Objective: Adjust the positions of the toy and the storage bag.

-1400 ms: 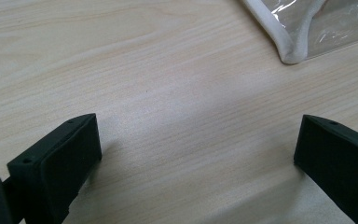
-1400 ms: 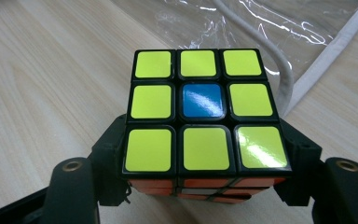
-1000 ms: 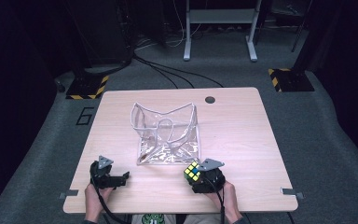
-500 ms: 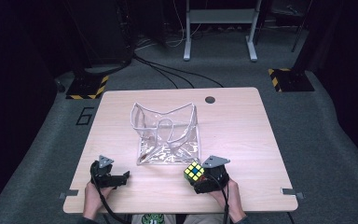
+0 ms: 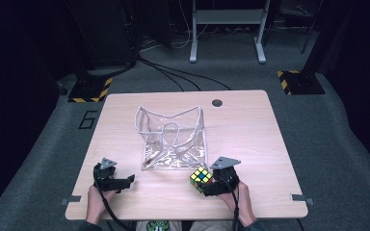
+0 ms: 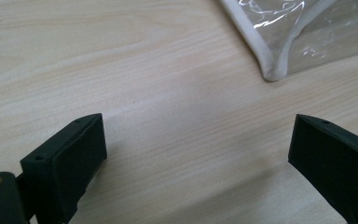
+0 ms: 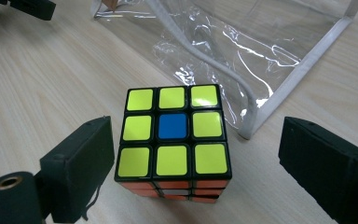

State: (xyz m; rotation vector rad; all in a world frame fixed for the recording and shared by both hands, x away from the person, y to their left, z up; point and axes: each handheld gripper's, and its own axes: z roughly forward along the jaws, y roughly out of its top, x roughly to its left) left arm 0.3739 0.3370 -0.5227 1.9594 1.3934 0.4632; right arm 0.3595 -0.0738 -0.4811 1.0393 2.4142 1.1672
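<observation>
On the left near edge of the table (image 5: 125, 115), the left tongs (image 5: 125, 181) rest low in the person's left hand (image 5: 96, 204), their jaws spread wide with only bare wood between them. Just beyond them in the left gripper view lies the white-trimmed corner of the clear plastic bag (image 6: 279, 51), apart from both jaws. At the middle of the table, the high view shows that bag (image 5: 173, 139) standing open, its mouth gaping upward and a white handle loop inside. Right of its near corner sits the puzzle cube (image 5: 201, 176), close beside the bag, its top face yellow around a blue centre. The right tongs (image 5: 207, 185) have just been opening; in the right gripper view the cube (image 7: 173, 135) stands on the wood between the jaws, with a gap showing on the right side and the left pad close by it, so nothing is pinched
</observation>
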